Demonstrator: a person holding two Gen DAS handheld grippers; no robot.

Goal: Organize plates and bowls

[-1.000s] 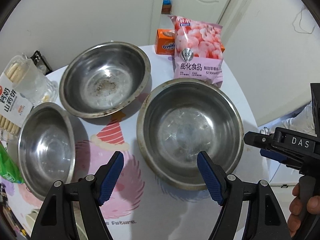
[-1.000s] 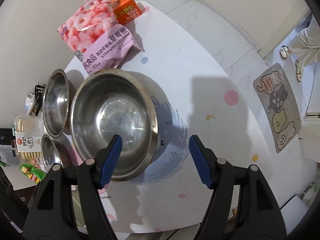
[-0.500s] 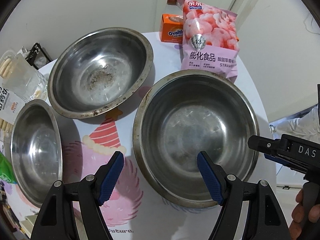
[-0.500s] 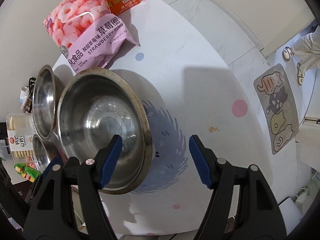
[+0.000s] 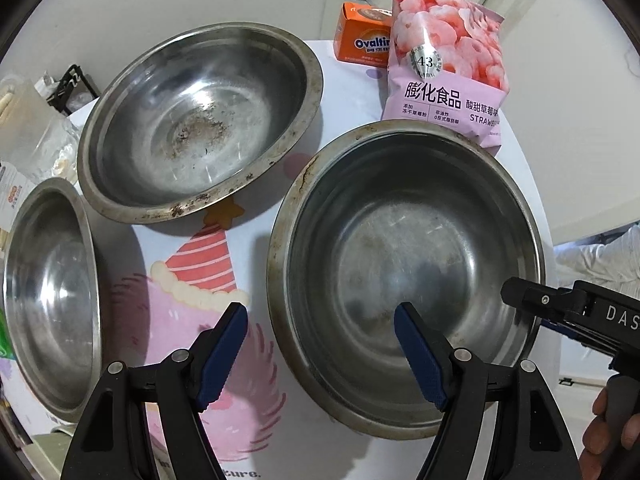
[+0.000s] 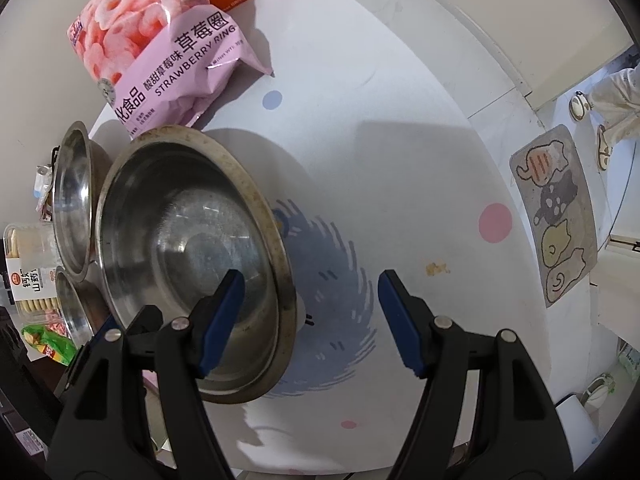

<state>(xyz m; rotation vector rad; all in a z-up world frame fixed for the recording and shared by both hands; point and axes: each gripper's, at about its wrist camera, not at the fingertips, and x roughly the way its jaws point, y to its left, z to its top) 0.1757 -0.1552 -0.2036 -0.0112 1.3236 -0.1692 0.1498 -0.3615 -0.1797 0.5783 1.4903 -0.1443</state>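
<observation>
White patterned table [image 6: 400, 128], three steel bowls [image 5: 408, 264], snack bag [image 5: 444, 64], orange box [image 5: 362, 38]

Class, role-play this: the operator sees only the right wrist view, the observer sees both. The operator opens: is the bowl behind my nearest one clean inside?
Observer: No. The far bowl has dark, crusty residue across its bottom.
Operator: And the third bowl, at my left edge?
Observer: The third bowl looks empty and shiny inside, with no residue showing.
Operator: Where is the left claw?
Observer: The left claw is open above the rim of the near bowl, one finger over its inside, one over the table.
</observation>
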